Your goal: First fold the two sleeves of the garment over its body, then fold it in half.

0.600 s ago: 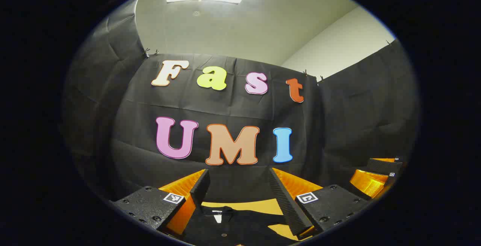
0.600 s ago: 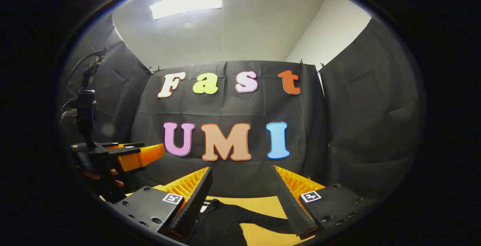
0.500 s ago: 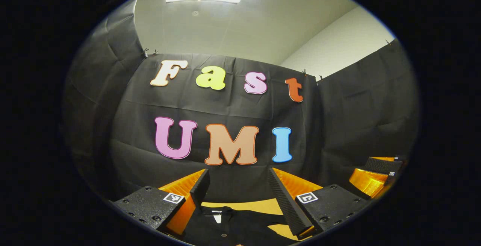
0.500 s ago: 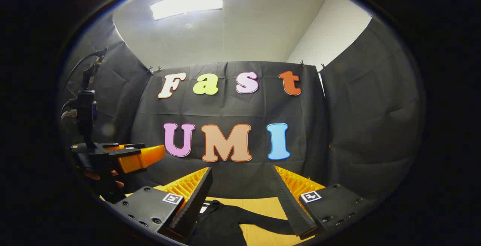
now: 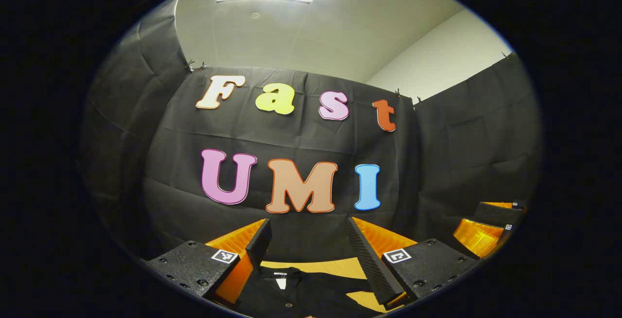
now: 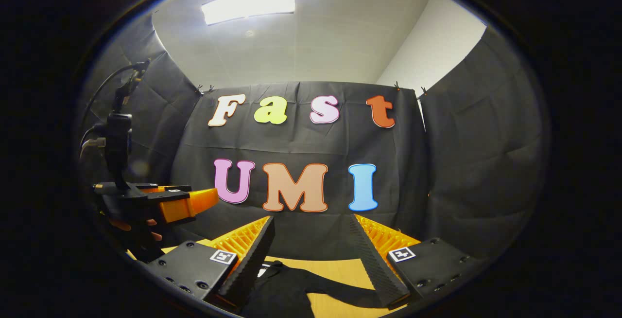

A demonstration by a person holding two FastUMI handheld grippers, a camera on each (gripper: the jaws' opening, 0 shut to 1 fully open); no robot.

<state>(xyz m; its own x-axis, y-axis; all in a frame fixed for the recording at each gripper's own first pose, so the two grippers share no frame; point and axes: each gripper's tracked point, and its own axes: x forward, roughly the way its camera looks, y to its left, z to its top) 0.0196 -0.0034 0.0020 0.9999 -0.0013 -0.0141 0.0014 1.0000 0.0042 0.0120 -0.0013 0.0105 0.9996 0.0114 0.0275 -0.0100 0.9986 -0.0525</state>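
Left gripper [image 5: 307, 252] hovering with fingers spread wide, above black fabric garment [image 5: 301, 291] lying on yellowish wooden table [image 5: 340, 267]. Right gripper [image 6: 311, 255] hovering too, fingers spread, over sleeve [image 6: 335, 286].

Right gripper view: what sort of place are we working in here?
Most likely a small indoor recording booth: black cloth walls clipped up around a wooden table, and a ceiling light panel overhead. A dark garment lies on the table below the open right gripper.
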